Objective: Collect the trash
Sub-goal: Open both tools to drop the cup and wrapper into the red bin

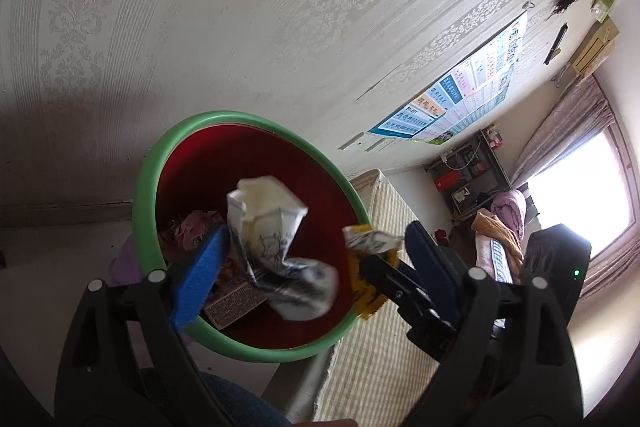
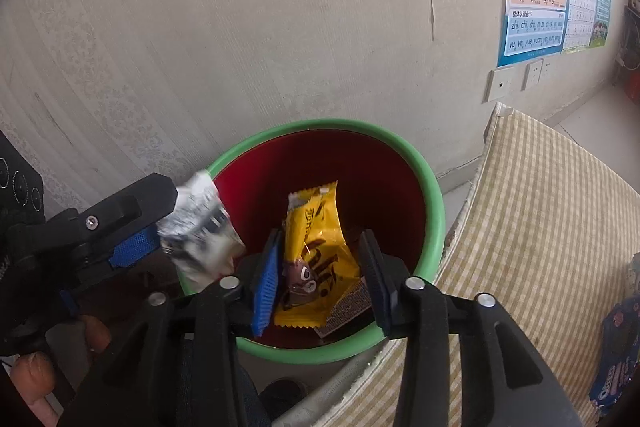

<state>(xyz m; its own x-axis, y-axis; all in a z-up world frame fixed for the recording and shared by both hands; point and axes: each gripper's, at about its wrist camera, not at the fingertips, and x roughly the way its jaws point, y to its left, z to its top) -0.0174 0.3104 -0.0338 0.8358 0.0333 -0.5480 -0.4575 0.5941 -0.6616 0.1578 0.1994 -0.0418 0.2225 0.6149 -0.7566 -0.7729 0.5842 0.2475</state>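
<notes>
Both tools hang over the bin, letting trash go

The left tool (image 1: 316, 259) is spread wide above the green-rimmed bin (image 1: 148, 163), and the crumpled white wrapper (image 1: 276, 227) lies loose between its pads, inside the rim line. The right tool (image 2: 320, 275) is part-spread around the yellow snack wrapper (image 2: 316, 251); its pads seem to stand clear of the wrapper, which hangs over the red inside of the bin near a small printed carton (image 2: 344, 311) at the bottom. To finish well, I would keep both tools centred over the opening until each piece has fallen free, then lift straight up without knocking the rim or the striped mattress (image 2: 540, 227) beside it.
</notes>
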